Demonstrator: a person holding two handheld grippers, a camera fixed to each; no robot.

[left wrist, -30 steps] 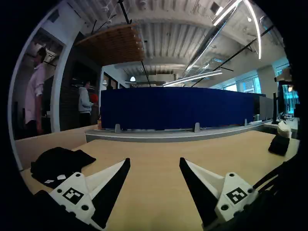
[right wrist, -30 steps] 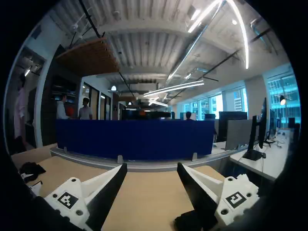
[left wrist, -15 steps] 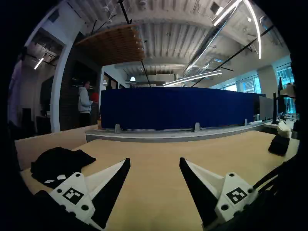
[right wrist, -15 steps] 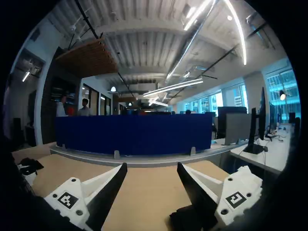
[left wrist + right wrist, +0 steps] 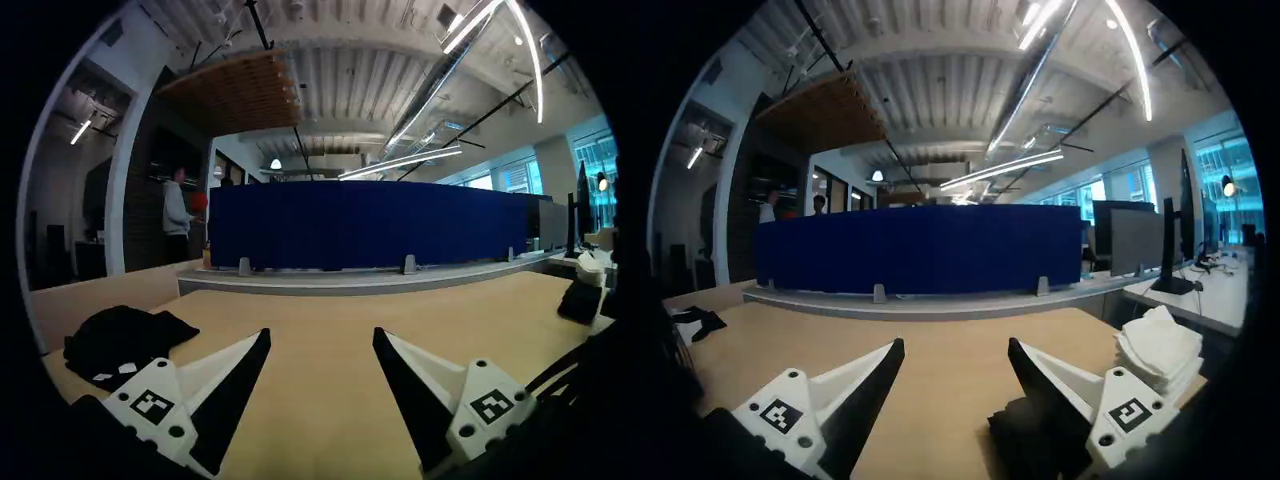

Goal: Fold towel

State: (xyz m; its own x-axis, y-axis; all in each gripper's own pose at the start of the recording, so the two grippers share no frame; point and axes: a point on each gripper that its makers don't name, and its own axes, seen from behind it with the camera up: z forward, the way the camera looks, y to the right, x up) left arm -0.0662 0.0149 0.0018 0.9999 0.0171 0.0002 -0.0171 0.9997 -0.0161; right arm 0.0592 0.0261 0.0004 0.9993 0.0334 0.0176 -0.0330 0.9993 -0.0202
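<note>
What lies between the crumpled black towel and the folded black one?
Only bare tabletop, in the left gripper view, between the crumpled black towel and the folded one.

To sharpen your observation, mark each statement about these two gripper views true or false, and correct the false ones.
1. The left tongs and the right tongs are both open, with nothing between their fingers. True.
2. A crumpled black cloth lies on the table in the left gripper view. True.
3. The stack of white folded cloths is gripped by the right tongs. False: it lies off to the side, apart from the tongs.
4. The partition behind the table is red. False: it is blue.
</note>
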